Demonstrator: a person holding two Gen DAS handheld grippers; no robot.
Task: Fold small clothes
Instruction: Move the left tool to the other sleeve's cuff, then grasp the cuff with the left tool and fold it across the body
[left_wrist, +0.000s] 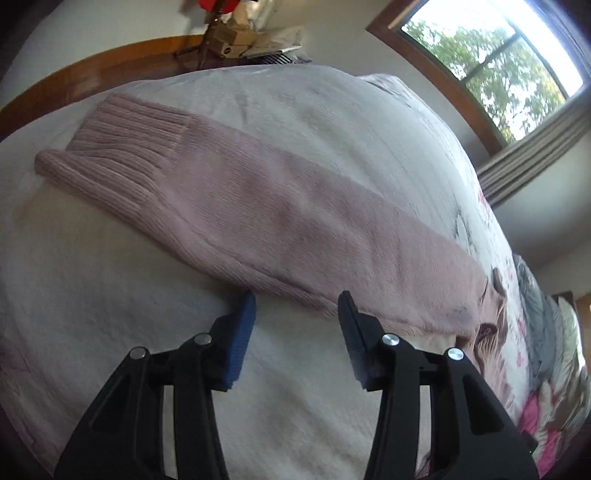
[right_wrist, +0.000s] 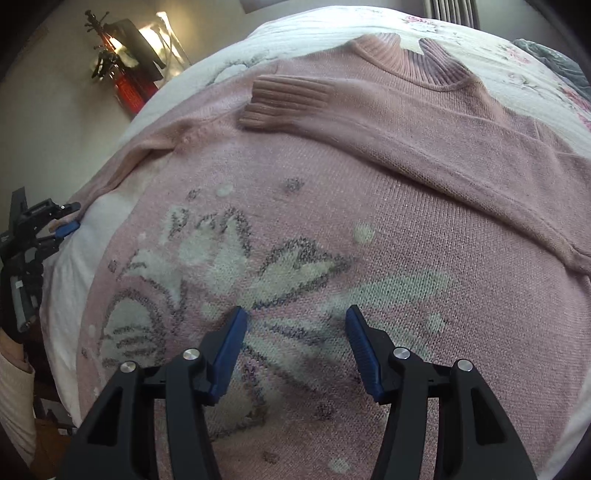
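Observation:
A pink knit sweater with a pale flower pattern lies flat on the bed, collar at the far end. One sleeve is folded across the chest, its ribbed cuff near the middle. The other sleeve stretches out over the white cover in the left wrist view, ribbed cuff at the far left. My left gripper is open, its tips just short of that sleeve's near edge; it also shows as the left gripper at the left bed edge. My right gripper hovers open over the flower pattern, holding nothing.
The bed cover is white, with a floral quilt and grey cloth toward the head. A wooden footboard, stacked boxes and a window lie beyond. A sleeved arm shows at the lower left.

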